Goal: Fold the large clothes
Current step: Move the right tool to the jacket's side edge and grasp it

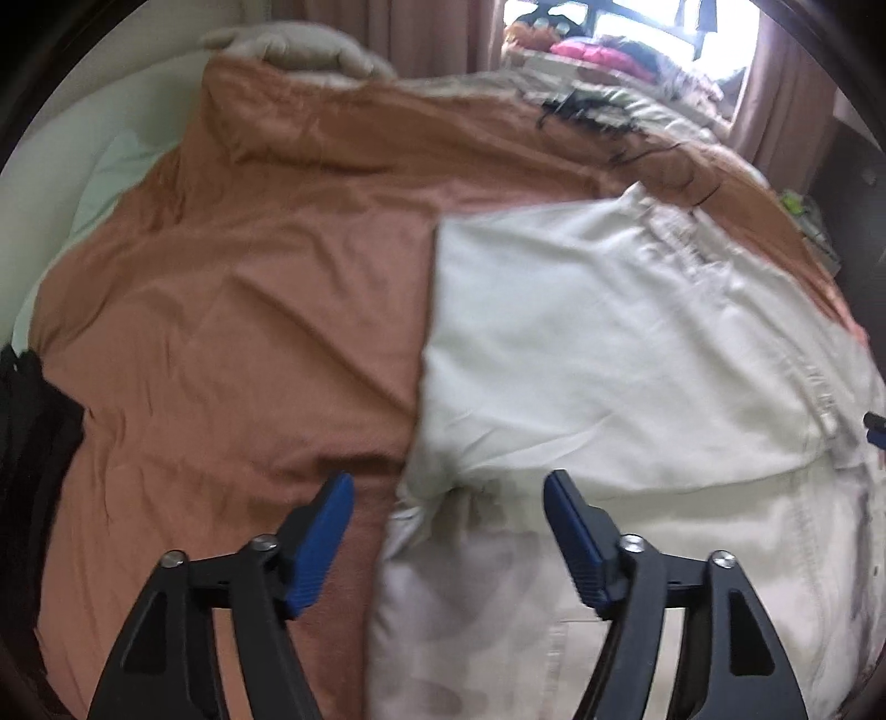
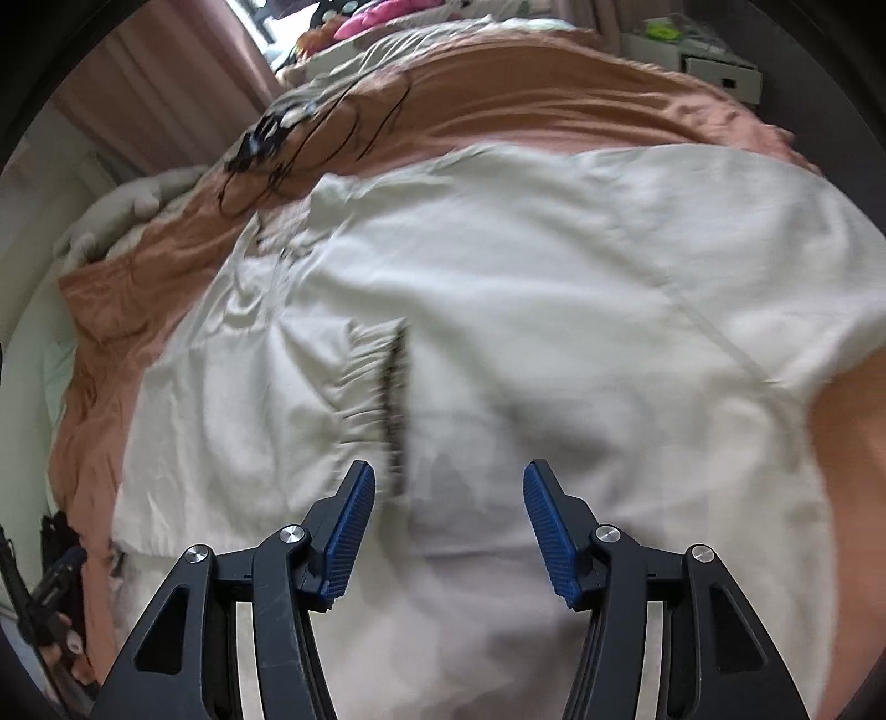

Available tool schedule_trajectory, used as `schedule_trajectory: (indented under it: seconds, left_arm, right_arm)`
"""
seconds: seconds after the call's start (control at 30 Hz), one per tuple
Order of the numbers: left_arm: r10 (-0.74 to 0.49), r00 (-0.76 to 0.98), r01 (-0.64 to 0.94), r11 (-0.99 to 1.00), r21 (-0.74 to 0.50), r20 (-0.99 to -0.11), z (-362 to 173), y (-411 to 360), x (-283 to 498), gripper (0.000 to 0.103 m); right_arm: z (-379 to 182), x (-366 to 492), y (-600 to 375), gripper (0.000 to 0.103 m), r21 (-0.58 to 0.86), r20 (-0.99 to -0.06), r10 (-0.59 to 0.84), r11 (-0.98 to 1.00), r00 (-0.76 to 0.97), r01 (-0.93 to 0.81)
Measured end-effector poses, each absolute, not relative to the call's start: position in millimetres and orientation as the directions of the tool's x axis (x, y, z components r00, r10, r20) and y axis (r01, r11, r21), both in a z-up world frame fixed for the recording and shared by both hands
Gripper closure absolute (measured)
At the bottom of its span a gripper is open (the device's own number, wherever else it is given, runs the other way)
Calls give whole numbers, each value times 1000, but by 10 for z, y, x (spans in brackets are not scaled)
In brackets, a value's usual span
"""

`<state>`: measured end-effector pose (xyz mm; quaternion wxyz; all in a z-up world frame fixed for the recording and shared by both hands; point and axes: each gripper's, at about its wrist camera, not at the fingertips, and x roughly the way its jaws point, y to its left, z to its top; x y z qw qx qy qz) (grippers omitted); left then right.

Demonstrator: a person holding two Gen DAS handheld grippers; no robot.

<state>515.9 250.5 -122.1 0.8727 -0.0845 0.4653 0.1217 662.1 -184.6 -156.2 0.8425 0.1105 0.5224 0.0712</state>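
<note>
A: What are the left tongs [image 1: 448,495] doing?

B: They are wide open. Nothing is in them. The blue pads [image 1: 324,545] hang above the bed, right over the edge of the white jacket [image 1: 598,354].

A: And the right tongs [image 2: 449,487]?

B: Open too, and holding nothing. The blue pads [image 2: 349,537] do not touch the cloth. They point down at the middle of the white jacket [image 2: 498,288].

A: Where is the jacket?

B: It lies spread out on the bed, on top of an orange-brown sheet [image 1: 232,310]. Its left edge runs in a straight line down the sheet. In the right view you can see a bunched, stretchy cuff with a dark strip [image 2: 396,399] just ahead of the left pad.

A: What is past the jacket?

B: More of the orange-brown sheet [image 2: 531,94]. There are thin black squiggly lines [image 2: 310,144] on it (a drawing or a thread, I cannot tell which). At the far end a grey soft toy [image 1: 299,47] sits at the top of the sheet.

A: Anything else?

B: Pink-brown curtains [image 1: 432,33] and a bright window [image 1: 653,27] with a pile of colourful things under it. The pictures are a bit blurry.
</note>
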Motion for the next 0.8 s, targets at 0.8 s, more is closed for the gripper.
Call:
schedule_trajectory:
  seconds: [0.8]
  left_arm:
    - [2,614,-74,996,-55,-789,-854,498,5752,23]
  right_arm:
    - [-1180,6412,-4409,47,321,-790,123,918,600,234]
